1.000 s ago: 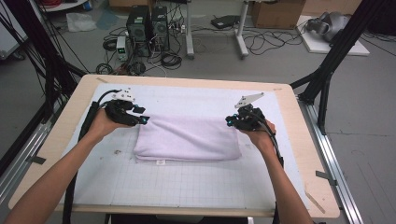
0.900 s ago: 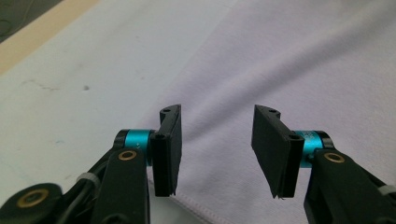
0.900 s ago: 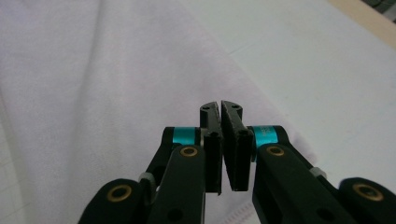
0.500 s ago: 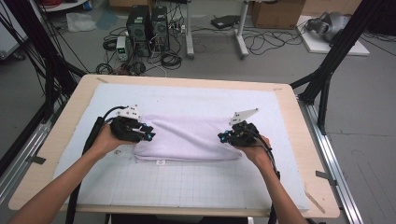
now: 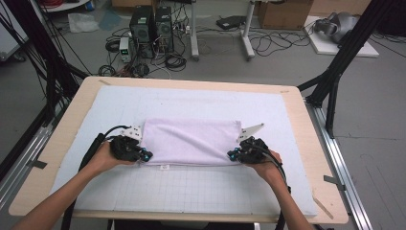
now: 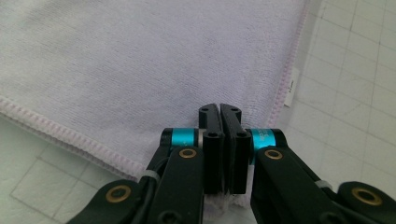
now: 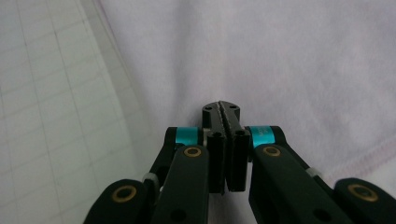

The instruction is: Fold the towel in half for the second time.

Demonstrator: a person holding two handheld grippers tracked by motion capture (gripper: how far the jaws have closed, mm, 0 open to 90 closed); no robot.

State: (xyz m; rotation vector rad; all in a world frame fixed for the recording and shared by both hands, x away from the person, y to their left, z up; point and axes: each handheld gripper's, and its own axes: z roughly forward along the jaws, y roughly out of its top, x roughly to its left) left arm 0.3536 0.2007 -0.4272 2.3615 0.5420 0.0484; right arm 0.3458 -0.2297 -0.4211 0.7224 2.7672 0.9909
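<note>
Nearest the camera in the high view, two forearms come in from the bottom edge over the front strip of the table (image 5: 62, 158), a pale wooden top with rounded corners. A white mat (image 5: 191, 191) printed with a faint grid covers most of it, leaving a wooden border all round.

The left tongs (image 5: 143, 155) sit at the near left corner of a folded lilac towel (image 5: 191, 139); their jaws have just been closing and now stand pressed together, with a wisp of towel hem pinched low between them in the left gripper view (image 6: 219, 140). The right tongs (image 5: 233, 155) sit at the near right corner, jaws closed tight with the cloth (image 7: 280, 56) bunched under them. Whether they truly grip fabric is less plain there.

The towel lies flat near the middle of the mat, long side across, a small white tag (image 5: 164, 167) at its near edge.

Beyond the table's far edge the grey floor (image 5: 287, 67) carries tangled black cables (image 5: 268, 43), two dark computer towers (image 5: 153, 24), the white legs of another table (image 5: 246, 33) and a cardboard box (image 5: 282, 12). Black frame struts (image 5: 342, 57) slant down on either side.
</note>
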